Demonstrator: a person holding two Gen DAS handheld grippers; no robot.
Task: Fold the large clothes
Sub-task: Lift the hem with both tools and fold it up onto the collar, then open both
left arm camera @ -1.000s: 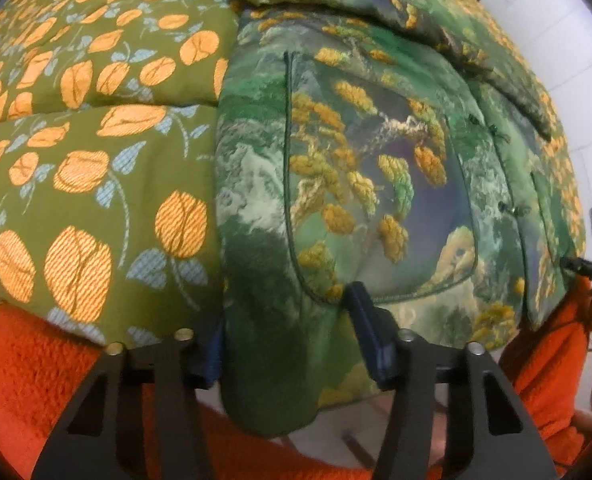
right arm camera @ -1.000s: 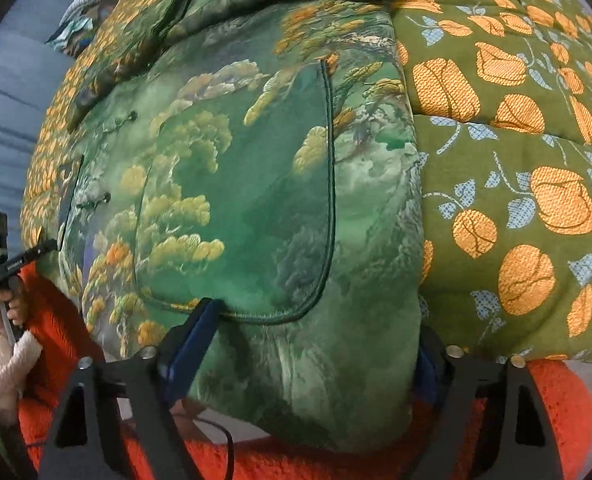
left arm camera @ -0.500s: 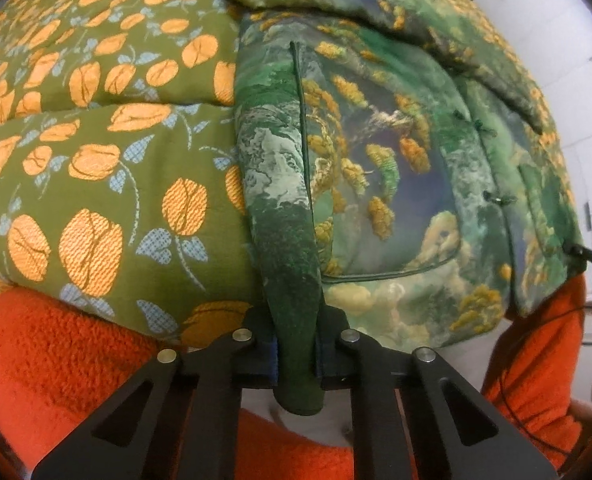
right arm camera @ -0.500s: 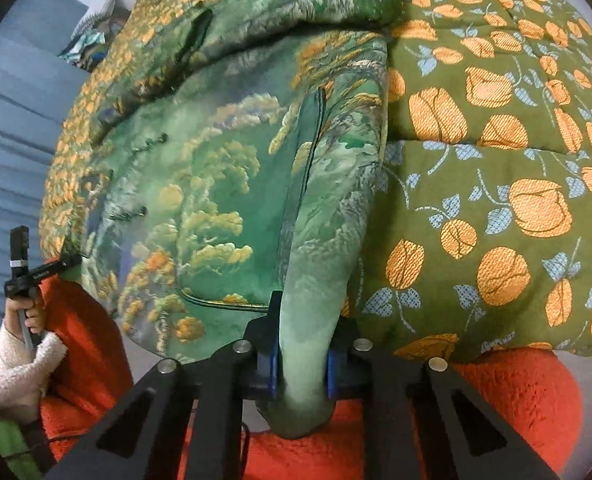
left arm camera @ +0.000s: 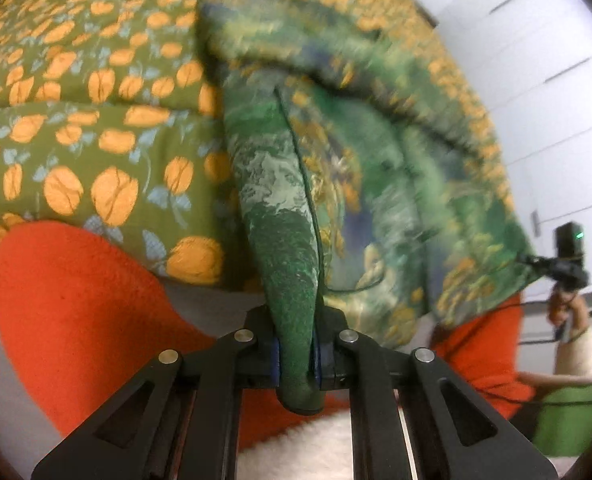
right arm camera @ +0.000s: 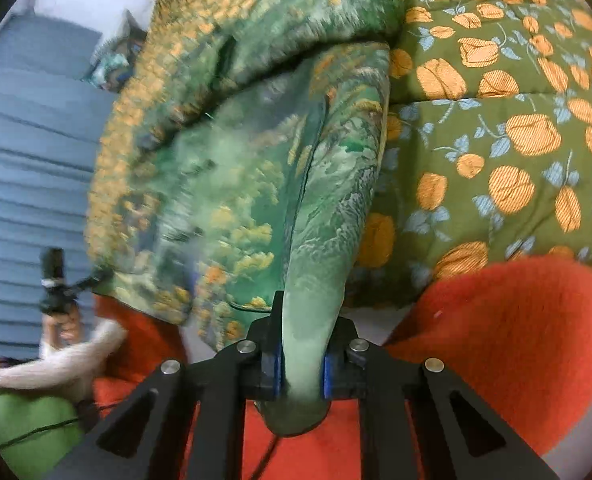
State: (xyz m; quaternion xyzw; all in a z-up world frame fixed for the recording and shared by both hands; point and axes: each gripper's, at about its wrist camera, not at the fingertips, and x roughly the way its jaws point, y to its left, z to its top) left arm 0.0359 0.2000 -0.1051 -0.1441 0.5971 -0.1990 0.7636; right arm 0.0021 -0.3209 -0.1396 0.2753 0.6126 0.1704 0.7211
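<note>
The jacket [left arm camera: 335, 168] lies on the quilt [left arm camera: 76, 120], its hem corners between each gripper's fingers [left arm camera: 270, 356].

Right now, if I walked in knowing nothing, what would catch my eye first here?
Probably the green landscape-print jacket, its bottom hem pinched up at both corners: the left gripper and right gripper are each shut on a fold. Beneath it lies an olive quilt with orange flowers, and bright orange fleece fills the near foreground.

Both grippers, left [left arm camera: 296, 354] and right [right arm camera: 301, 364], open a second ago, are now clamping the jacket [left arm camera: 335, 184] hem and lifting it off the quilt [right arm camera: 495, 120], the fabric bunching and blurring.
</note>
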